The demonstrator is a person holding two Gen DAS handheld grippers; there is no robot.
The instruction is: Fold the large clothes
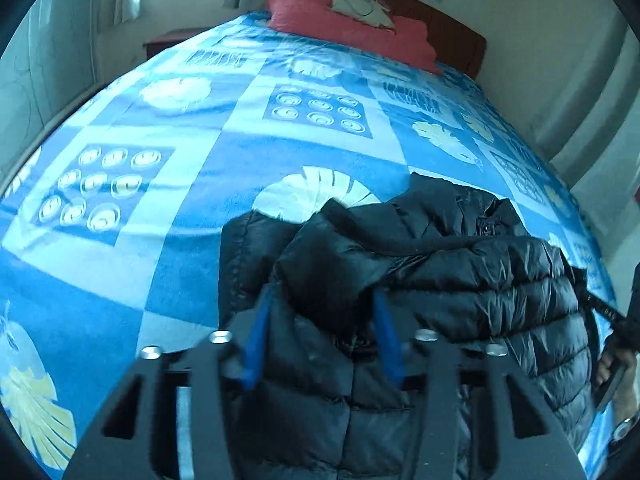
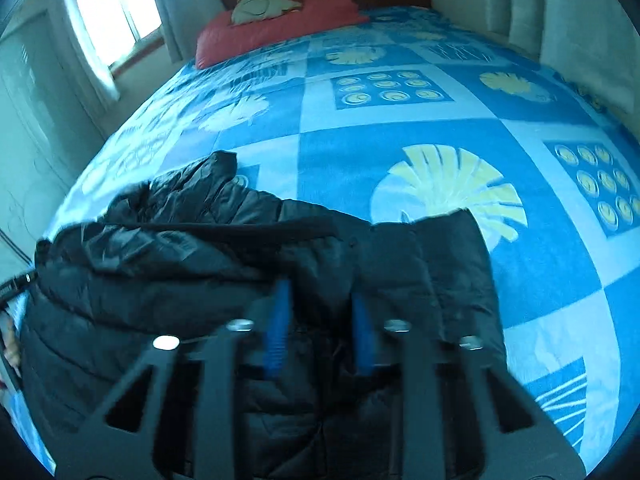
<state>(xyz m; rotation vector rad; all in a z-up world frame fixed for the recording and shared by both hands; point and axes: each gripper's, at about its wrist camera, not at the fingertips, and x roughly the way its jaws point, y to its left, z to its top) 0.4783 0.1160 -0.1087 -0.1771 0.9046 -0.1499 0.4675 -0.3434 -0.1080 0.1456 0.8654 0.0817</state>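
A black puffer jacket (image 1: 420,280) lies bunched on the blue patterned bedspread (image 1: 200,140), filling the lower middle and lower right of the left wrist view and the lower left and lower middle of the right wrist view. Its quilted panels are heaped in folds, one part draped over another.

The left gripper (image 1: 322,304) sits at the bottom centre of its frame, its blue fingers (image 1: 256,344) partly apart with a fold of the jacket bulging up between them. Whether the pads actually press on the fabric I cannot tell. At the far right edge of that view a hand (image 1: 612,364) shows beside the jacket's edge.

The right gripper (image 2: 320,296) sits at the bottom centre of its own frame, its fingers (image 2: 276,332) narrower apart, with dark jacket fabric between them; the view is blurred, so I cannot tell whether it has a firm hold.

At the top of both frames a red pillow (image 1: 352,24) rests against a wooden headboard (image 1: 456,36), with a pale printed cushion (image 1: 360,4) on it. A window (image 2: 108,4) glows in the upper left of the right wrist view.
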